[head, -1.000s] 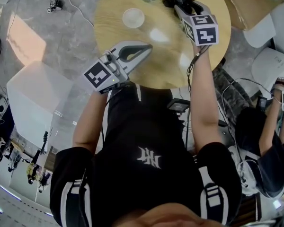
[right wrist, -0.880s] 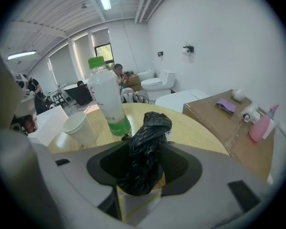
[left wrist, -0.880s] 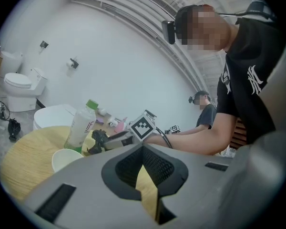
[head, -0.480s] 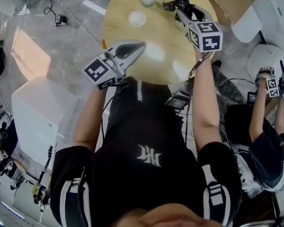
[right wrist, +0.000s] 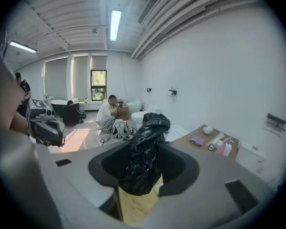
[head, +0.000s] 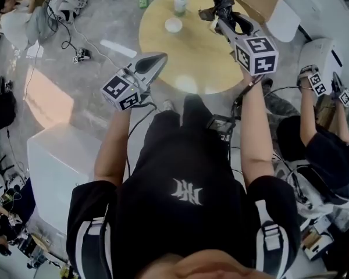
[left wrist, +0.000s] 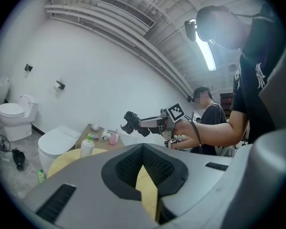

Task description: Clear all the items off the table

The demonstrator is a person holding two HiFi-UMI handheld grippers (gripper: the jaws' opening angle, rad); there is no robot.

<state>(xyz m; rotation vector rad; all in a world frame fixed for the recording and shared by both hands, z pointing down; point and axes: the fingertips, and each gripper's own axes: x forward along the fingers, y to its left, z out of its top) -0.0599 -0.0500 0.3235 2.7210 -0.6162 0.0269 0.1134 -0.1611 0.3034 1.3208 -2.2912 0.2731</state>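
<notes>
Black bag [right wrist: 145,144] is off the table [head: 205,63]. A second back it sat low against the wood at the far right of the top. You have since raised it, and it hangs crumpled in the air over that same part. Your right gripper [head: 223,15] is clamped on it, and its jaws have just been closing tighter with the plastic between them. Read that as one item lifted but not yet cleared, since it still needs a place to go. Two things remain on the top, and neither has moved. One is a white bottle [head: 180,2] with a green cap at the far edge. The other is a small white cup [head: 174,25] just in front of it. The bottle is capped and its contents cannot be seen. The cup looks empty, though it is too small in the head view to be sure. Nothing shows whether the bag holds anything. Your left gripper [head: 160,58] has drifted from over the near edge of the table to over the floor by its near-left side. Its jaws are together with nothing between them, so it is free for the bottle or cup. Beyond the table, an open cardboard box [right wrist: 206,151] holds a pink bottle, a pale roll and a white round thing. It may be where the bag belongs.
</notes>
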